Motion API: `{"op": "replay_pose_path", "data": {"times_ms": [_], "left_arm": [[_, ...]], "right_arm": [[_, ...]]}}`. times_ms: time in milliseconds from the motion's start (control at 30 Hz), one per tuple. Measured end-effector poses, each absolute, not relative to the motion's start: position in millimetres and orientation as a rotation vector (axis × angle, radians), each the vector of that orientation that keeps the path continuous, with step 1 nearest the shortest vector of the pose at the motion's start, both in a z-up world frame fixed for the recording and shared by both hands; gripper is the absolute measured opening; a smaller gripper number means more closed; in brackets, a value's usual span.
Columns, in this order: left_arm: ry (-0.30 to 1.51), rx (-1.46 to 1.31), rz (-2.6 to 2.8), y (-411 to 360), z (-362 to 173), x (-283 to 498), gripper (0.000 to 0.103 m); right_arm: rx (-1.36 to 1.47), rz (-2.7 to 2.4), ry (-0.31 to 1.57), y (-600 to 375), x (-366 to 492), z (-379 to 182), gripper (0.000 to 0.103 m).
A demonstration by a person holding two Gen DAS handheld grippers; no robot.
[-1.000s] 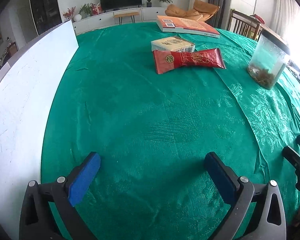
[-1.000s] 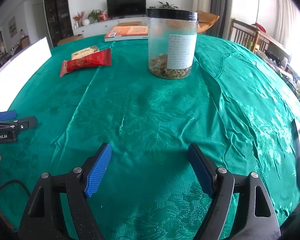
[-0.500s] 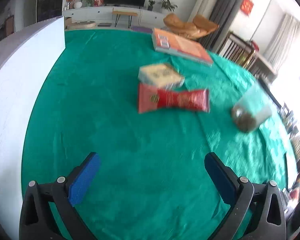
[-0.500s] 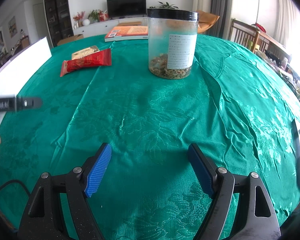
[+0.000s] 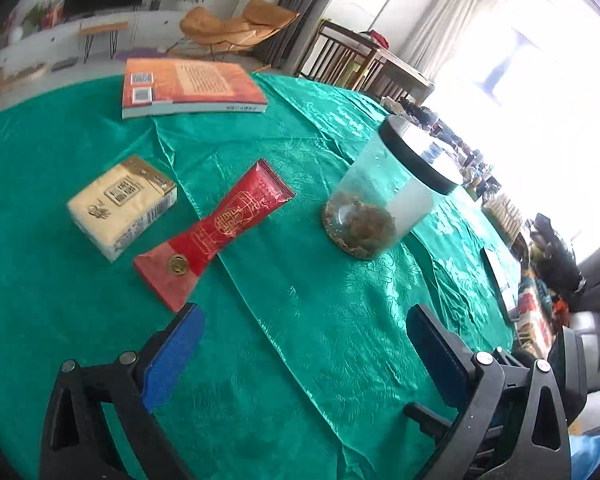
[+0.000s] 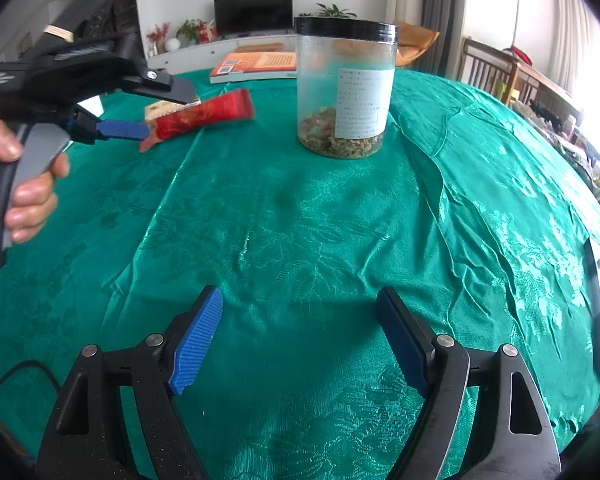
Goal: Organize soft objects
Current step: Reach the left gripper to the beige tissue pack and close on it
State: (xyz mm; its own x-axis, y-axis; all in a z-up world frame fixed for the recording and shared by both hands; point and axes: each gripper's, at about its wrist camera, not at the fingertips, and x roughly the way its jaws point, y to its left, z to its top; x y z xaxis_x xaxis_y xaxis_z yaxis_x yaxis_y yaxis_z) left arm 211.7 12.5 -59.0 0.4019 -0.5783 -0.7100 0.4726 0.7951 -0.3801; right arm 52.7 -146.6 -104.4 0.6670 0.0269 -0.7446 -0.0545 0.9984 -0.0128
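A red foil pouch (image 5: 224, 232) lies on the green tablecloth (image 5: 320, 320), with a cream tissue pack (image 5: 120, 206) just to its left. My left gripper (image 5: 304, 328) hovers open above the cloth, its left blue pad close to the pouch's near end. In the right wrist view the same left gripper (image 6: 156, 112) reaches in from the left toward the pouch (image 6: 204, 118), held by a hand (image 6: 24, 188). My right gripper (image 6: 300, 320) stands open over bare cloth near the front, nothing between its pads.
A clear plastic jar (image 6: 346, 88) with a black lid and dried contents stands mid-table, right of the pouch. An orange book (image 5: 188, 88) lies at the far edge. Wooden chairs (image 5: 352, 60) stand beyond the table.
My left gripper has swung right and forward toward the pouch, which now lies nearer its left pad; the white board has left its view. The right gripper has stayed still.
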Motion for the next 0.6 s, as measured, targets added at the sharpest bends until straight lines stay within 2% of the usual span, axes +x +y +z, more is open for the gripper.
{"op": "replay_pose_path", "data": {"times_ms": [133,300,600], "left_arm": [[0.92,-0.135,-0.423,45,-48,236,0.101],[0.951,-0.183,-0.18,81,-59,294,0.101],[1.054,0.099,-0.214,40,-101,334,0.101]], "right_arm": [[-0.035,0.046,0.839,-147,53,-104,0.082],[-0.035,0.046,0.839,-146,52,-104,0.082],[-0.035,0.046,0.839,-146,52,-104,0.082]]}}
